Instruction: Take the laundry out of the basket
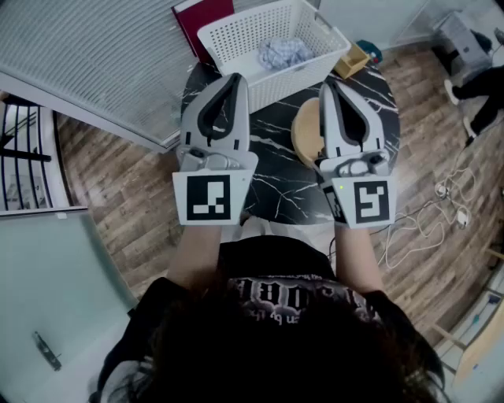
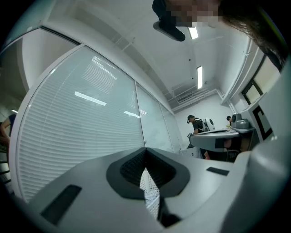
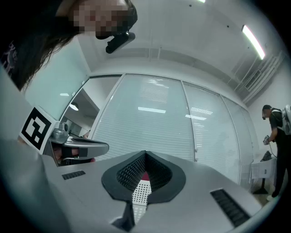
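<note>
A white lattice laundry basket (image 1: 236, 39) stands at the far side of the round black marble table (image 1: 276, 181). Crumpled blue-and-white laundry (image 1: 285, 53) lies inside it. My left gripper (image 1: 235, 77) and right gripper (image 1: 327, 82) are held side by side over the table, pointing at the basket and just short of its near wall. Both are shut with nothing between the jaws. In the left gripper view, the left gripper (image 2: 145, 149) shows a strip of the basket (image 2: 149, 186) through the gap below its tips. The right gripper (image 3: 145, 154) shows the basket (image 3: 141, 193) likewise.
A round wooden disc (image 1: 304, 132) lies on the table under my right gripper. Behind the basket are a red board (image 1: 193, 22) and a small yellow box (image 1: 354, 59). A blind-covered glass wall (image 1: 87, 55) runs along the left. Cables (image 1: 441, 205) lie on the wooden floor at right.
</note>
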A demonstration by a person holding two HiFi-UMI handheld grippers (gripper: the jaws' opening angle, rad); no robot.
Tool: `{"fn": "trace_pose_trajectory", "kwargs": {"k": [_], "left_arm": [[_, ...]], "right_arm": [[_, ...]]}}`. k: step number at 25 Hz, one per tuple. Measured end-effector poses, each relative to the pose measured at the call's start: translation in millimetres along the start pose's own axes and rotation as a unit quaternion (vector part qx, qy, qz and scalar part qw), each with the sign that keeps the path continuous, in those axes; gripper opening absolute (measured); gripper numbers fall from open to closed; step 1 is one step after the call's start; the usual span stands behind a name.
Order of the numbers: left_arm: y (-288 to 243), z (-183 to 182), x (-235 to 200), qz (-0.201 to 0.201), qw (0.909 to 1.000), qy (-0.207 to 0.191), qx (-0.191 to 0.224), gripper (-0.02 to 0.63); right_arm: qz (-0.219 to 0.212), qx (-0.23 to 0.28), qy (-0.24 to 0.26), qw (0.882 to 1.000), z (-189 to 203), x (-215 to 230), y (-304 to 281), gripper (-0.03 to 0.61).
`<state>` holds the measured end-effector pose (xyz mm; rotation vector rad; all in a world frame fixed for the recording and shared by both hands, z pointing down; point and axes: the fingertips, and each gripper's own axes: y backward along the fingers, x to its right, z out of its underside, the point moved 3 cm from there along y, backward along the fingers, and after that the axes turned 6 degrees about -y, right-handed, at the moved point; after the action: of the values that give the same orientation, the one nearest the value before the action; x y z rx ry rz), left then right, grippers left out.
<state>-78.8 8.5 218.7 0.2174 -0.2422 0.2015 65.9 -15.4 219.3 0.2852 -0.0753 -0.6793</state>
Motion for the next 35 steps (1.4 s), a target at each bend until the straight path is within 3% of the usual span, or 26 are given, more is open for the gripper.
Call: {"fn": "trace_pose_trajectory", "kwargs": {"k": [18, 35], "left_arm": [[2, -4, 16, 0.001, 1.0, -0.009, -0.001, 0.002], [-29, 8, -1, 0.026, 0.9994, -0.02, 0.0, 0.002]], "right_arm": [[-0.022, 0.036, -0.007, 0.999, -11, -3, 10, 0.028], [-0.009, 0.017, 0.013, 1.0, 5, 5, -13, 0.028]]}}
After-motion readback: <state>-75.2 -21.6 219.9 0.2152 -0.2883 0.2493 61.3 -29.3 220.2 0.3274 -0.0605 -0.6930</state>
